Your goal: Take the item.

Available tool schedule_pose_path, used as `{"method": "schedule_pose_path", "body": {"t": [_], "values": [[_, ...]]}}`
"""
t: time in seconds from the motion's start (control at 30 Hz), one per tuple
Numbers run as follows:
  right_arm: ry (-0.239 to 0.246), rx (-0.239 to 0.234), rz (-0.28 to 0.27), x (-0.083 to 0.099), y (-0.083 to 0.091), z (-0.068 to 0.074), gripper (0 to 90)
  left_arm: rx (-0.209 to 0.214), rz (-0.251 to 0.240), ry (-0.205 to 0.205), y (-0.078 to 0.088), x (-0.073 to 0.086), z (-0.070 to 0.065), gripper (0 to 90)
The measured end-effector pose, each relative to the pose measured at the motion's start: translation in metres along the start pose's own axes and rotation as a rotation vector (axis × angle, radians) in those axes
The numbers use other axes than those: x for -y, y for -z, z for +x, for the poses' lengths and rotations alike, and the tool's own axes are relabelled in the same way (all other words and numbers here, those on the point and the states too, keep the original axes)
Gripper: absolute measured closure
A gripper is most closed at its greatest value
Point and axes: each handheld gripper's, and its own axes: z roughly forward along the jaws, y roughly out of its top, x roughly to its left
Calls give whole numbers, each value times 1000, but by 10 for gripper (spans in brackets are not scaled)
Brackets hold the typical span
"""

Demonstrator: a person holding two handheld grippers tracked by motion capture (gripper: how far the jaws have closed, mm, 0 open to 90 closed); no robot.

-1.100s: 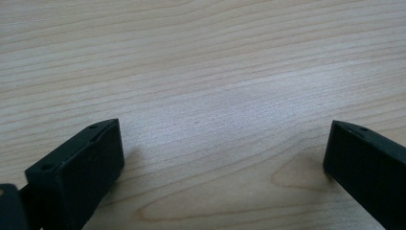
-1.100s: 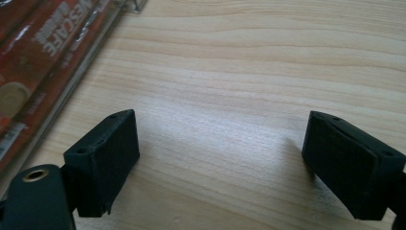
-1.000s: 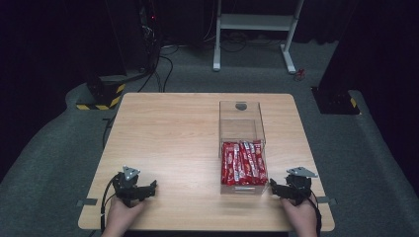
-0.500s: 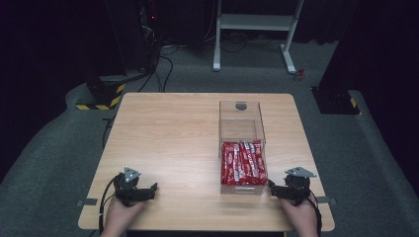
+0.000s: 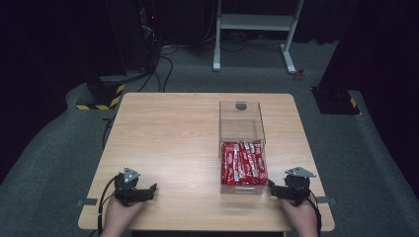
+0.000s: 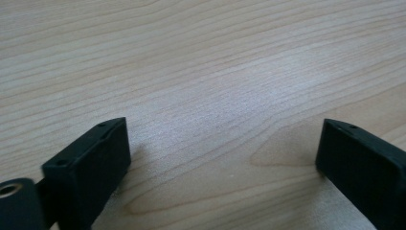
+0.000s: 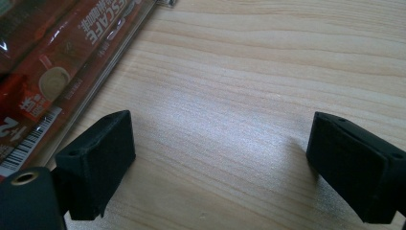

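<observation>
In the high view, the wooden bench [image 5: 173,143] occupied the centre of the frame, with a clear plastic box [image 5: 241,123] standing right of centre. A stack of red packets [image 5: 243,163] lay inside the near half of the box, toward the lower right of the frame; the far half of the box held nothing visible.

The left tool [image 5: 148,190] rested at the lower left of the frame, gripped by the person's left hand [image 5: 120,215], well apart from the box. In the left gripper view, the left tool [image 6: 222,158] had its jaws spread wide over bare wood; they had just been closing slightly, with nothing between them.

The right tool [image 5: 272,187] sat at the lower right of the frame, held by the right hand [image 5: 301,215], just beside the near right corner of the box. In the right gripper view, the right tool [image 7: 220,158] showed its jaws wide apart over bare wood, gripping nothing, while the red packets [image 7: 52,62] appeared behind the box wall at the upper left.
</observation>
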Motion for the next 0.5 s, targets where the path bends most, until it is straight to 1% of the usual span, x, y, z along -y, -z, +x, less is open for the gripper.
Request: {"method": "schedule_pose_path", "body": {"t": [0.03, 0.07, 0.13, 0.17, 0.2, 0.23, 0.3, 0.37, 0.4, 0.5], "values": [[0, 0, 0, 0, 0, 0, 92, 5, 1, -10, 1, 0, 1, 141], [-1, 0, 1, 0, 0, 0, 92, 6, 4, -13, 1, -1, 1, 150], [0, 0, 0, 0, 0, 0, 93, 3, 4, -15, 2, -1, 0, 150], [-1, 0, 1, 0, 0, 0, 93, 14, -2, -8, 2, -2, 1, 150], [-1, 0, 1, 0, 0, 0, 93, 37, -15, 10, 4, -3, 1, 149], [-1, 0, 1, 0, 0, 0, 93, 49, -29, 20, 5, -3, 2, 149], [-1, 0, 0, 0, 0, 0, 96, 50, -48, 13, 9, -4, 1, 152], [-1, 1, -1, 0, 0, 0, 98, 62, -69, 15, 13, -4, 0, 157], [-1, 1, -1, 0, 0, 0, 98, 69, -79, 11, 15, -4, -1, 157], [0, 1, -1, 0, 0, 0, 99, 103, -108, 16, 18, -4, -3, 156]]}}
